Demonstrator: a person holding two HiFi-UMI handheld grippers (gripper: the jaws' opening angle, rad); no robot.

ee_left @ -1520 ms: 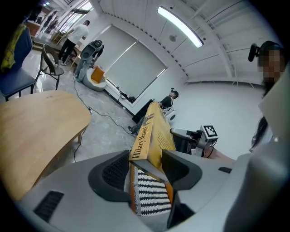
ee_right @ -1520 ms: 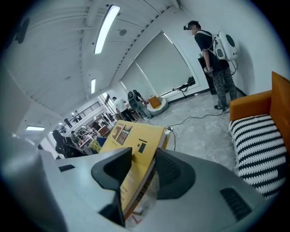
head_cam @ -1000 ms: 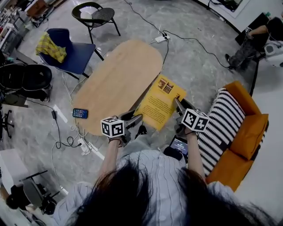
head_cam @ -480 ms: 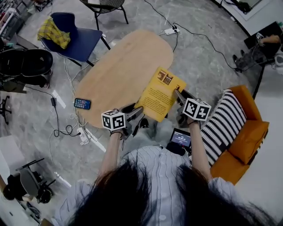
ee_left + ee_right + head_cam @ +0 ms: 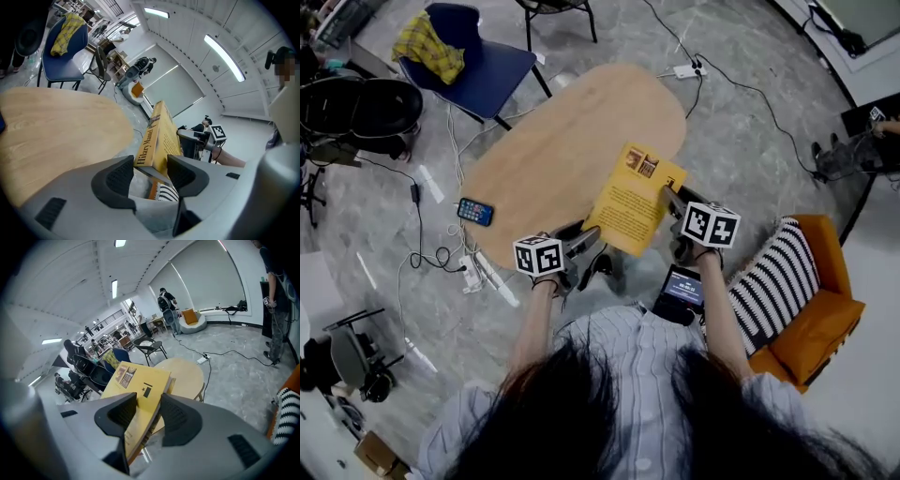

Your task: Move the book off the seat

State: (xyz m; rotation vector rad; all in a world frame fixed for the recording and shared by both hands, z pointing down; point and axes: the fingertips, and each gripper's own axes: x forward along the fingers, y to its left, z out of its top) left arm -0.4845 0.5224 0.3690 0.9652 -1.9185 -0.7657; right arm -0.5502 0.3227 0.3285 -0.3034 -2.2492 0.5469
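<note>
My left gripper (image 5: 589, 241) and right gripper (image 5: 668, 196) both have their jaws pinching the yellow book (image 5: 630, 202) over the near right edge of the surface (image 5: 553, 159).

- yellow rectangular paper book (image 5: 630, 202): black lettering, dark pictures at one corner of the cover
- pale tan oval wooden table (image 5: 553, 150): faint grain
- orange upholstered sofa (image 5: 830, 314): plain
- black-and-white soft cushion (image 5: 773, 281): stripes
- navy blue moulded chair (image 5: 492, 66): black legs
- yellow crumpled cloth (image 5: 429, 45): plaid
- grey stone floor (image 5: 750, 131): mottled
- pale cotton shirt (image 5: 637, 370): thin stripes
</note>
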